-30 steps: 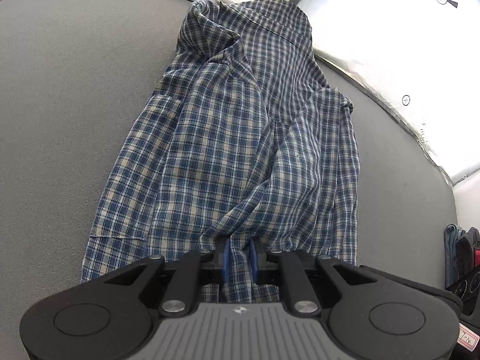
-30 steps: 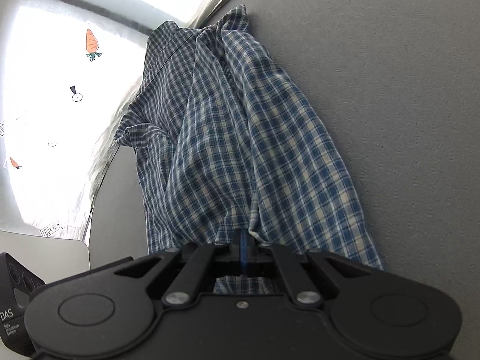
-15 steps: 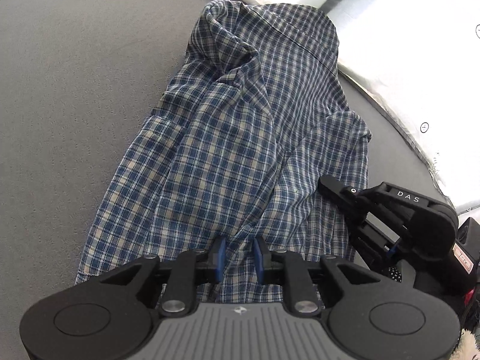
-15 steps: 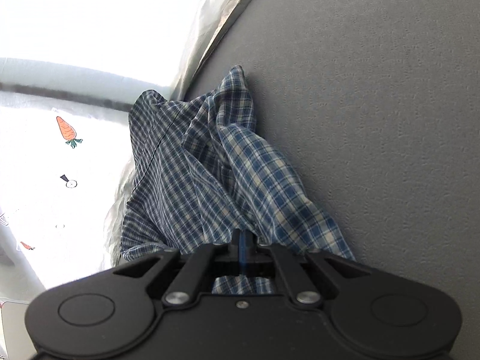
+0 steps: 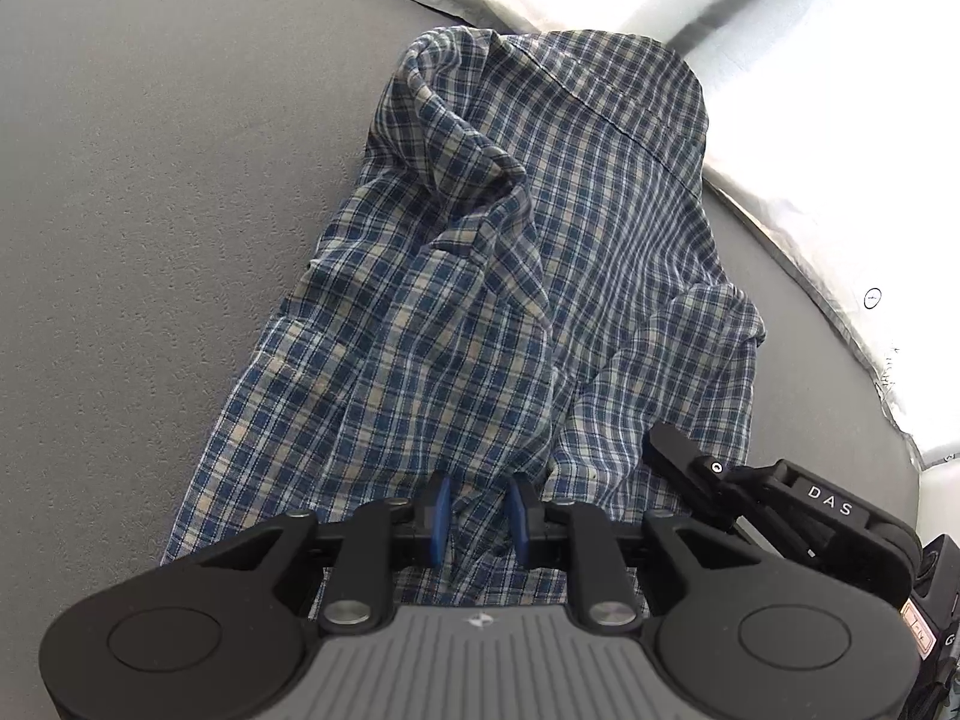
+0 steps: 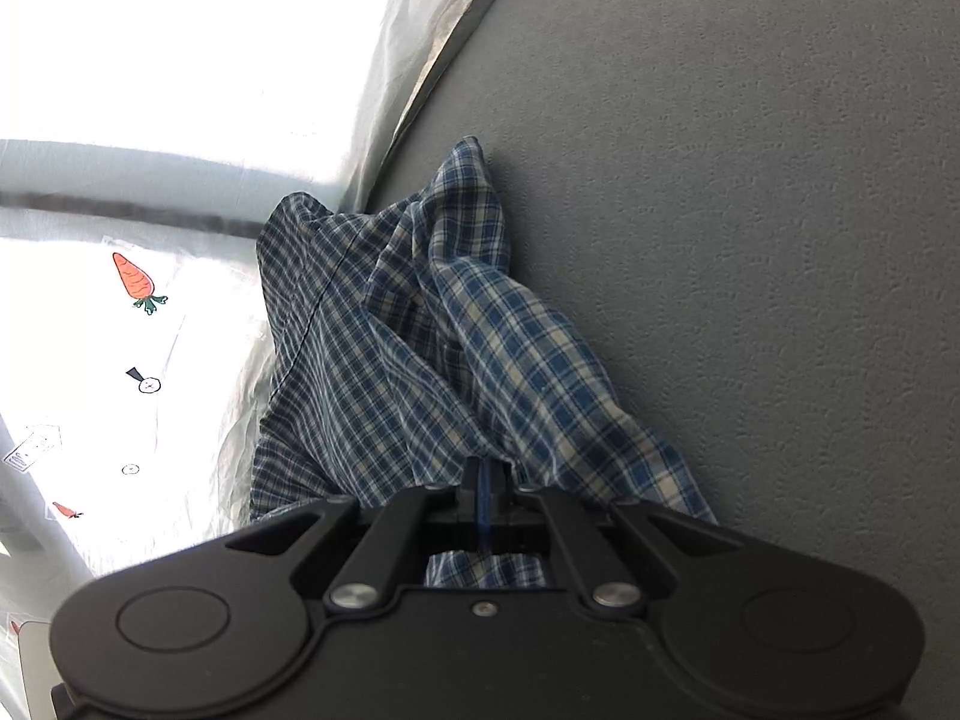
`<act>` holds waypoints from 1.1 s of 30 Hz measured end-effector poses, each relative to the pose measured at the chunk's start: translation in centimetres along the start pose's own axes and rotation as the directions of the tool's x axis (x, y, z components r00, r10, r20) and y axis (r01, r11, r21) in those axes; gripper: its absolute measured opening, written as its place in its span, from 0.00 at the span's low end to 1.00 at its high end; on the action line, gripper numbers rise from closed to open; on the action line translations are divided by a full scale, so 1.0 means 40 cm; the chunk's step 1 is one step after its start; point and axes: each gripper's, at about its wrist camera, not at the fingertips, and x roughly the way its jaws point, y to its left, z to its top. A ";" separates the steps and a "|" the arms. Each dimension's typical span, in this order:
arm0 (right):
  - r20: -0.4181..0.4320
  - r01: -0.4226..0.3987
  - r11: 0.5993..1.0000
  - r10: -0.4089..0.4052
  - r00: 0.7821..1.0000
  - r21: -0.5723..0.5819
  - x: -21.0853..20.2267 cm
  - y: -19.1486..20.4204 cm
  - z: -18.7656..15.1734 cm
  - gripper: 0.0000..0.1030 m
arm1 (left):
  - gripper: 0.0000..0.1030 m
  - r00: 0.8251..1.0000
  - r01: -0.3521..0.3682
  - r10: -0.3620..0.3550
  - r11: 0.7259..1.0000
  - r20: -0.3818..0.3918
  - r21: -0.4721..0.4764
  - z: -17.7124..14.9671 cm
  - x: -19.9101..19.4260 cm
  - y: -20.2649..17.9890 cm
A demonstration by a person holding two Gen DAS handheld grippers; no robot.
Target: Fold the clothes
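— What have I got behind the work on my feeds?

— A flat grey surface (image 5: 150, 192) with a fine pebbled texture fills most of both views; I see it again in my right wrist view (image 6: 750, 210).

— And past its edge?

— I see a pale, silvery sheet (image 6: 420, 48) bunched along the edge, its crinkled hem catching the light. In my left view the same kind of sheet (image 5: 828, 276) runs along the far side.

— Any pattern on it?

— Yes. I can make out an orange carrot print (image 6: 135, 281) and a few small black line drawings beside it.

— Lighting?

— Very bright. The upper part of the sheet is blown out to white on my screen, so I can't tell what lies there.
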 end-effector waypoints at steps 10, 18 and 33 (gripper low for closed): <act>-0.014 0.026 0.999 -0.026 1.000 -0.026 -0.022 -0.002 -0.035 0.00 | 0.23 1.000 0.010 -0.011 0.999 0.012 0.047 0.001 0.004 -0.003; -0.036 0.079 0.994 -0.081 0.996 -0.073 -0.105 -0.031 -0.149 0.00 | 0.30 0.999 -0.007 0.003 0.996 0.037 0.089 -0.072 -0.075 0.024; 0.023 0.155 0.969 -0.154 0.988 -0.194 -0.429 -0.220 -0.389 0.30 | 0.47 0.992 -0.098 0.090 0.990 0.085 0.097 -0.419 -0.285 0.380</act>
